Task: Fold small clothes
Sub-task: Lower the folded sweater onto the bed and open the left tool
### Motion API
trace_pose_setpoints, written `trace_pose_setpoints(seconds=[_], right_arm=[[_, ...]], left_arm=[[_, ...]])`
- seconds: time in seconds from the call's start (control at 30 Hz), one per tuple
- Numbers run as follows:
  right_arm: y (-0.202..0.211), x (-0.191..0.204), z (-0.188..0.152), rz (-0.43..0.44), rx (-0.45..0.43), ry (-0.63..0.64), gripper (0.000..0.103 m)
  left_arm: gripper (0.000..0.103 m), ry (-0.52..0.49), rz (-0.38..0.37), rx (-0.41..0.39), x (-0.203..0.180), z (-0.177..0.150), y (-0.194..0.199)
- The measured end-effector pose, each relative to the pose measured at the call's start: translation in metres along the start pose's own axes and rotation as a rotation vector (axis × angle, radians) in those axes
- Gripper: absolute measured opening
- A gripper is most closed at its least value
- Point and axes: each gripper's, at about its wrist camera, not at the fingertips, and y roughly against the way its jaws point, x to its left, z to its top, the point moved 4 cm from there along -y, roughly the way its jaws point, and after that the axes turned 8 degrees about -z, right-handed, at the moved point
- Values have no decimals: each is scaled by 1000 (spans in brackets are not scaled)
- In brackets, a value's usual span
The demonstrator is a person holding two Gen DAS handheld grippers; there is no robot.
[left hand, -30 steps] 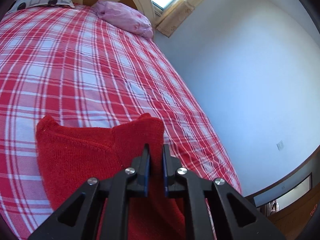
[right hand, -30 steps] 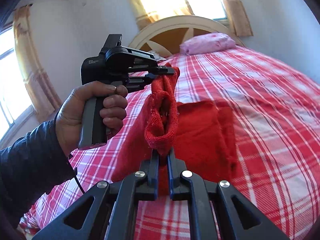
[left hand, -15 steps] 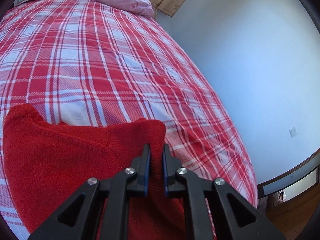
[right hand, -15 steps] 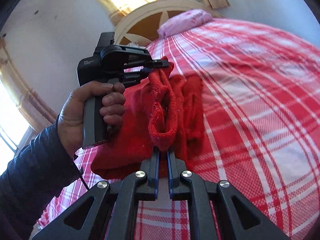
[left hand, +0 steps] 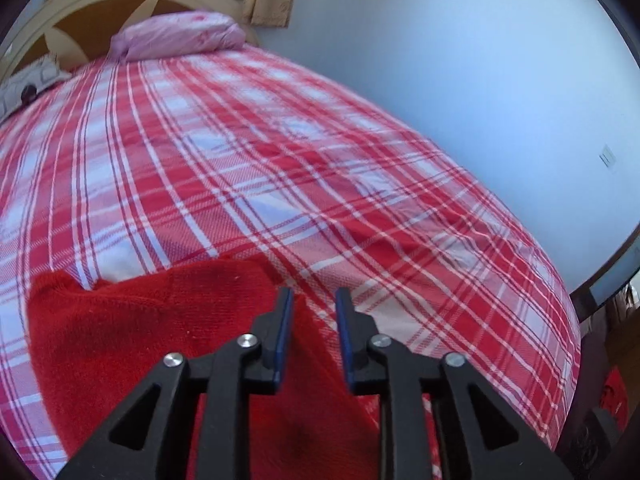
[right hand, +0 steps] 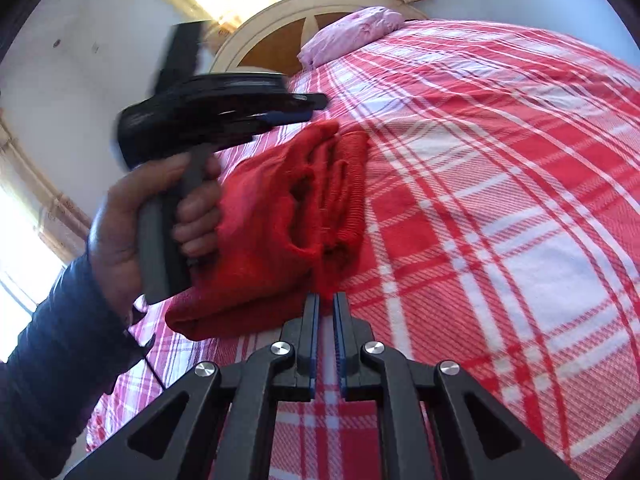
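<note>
Releasing: left gripper jaws opening, empty; right gripper pinching red knit sweater hem; uneven drop may undo the fold.

1. The black handheld left gripper smears with motion blur in the right wrist view; whether its fingertips touch cloth cannot be told.
2. The red knitted garment runs under the gripper body toward six o'clock in the left wrist view, its near part hidden.
3. The grey patterned pillow is cut by the lens rim at nine o'clock.
4. The person's dark blue quilted sleeve leaves the frame at eight o'clock.
5. The small white wall plate at three o'clock is too small to identify.
</note>
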Motion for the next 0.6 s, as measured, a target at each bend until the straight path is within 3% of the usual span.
trace_pose_setpoints(seconds=[0.03, 0.1, 0.17, 0.3, 0.4, 0.43, 0.53, 0.6], right_arm=[[4, -4, 2, 2, -11, -16, 8], [9, -4, 7, -1, -41, -18, 18], [16, -1, 16, -6, -75, -1, 43], [21, 22, 47, 5, -128, 60, 44], [-1, 42, 62, 27, -62, 91, 44], [-14, 46, 62, 6, -11, 91, 43], [-38, 43, 48, -98, 78, 112, 10], [-34, 43, 32, -96, 96, 141, 5]], left_arm=[[42, -35, 30, -27, -3, -2, 13], [71, -85, 91, -80, -3, -11, 38], [75, -118, 150, -107, 1, -25, 63], [77, -125, 232, -102, 19, -65, 92], [78, -59, 245, -80, 38, -93, 96], [78, -30, 245, -71, 42, -100, 95], [77, 62, 207, -68, 54, -118, 93], [78, 82, 199, -73, 55, -127, 89]])
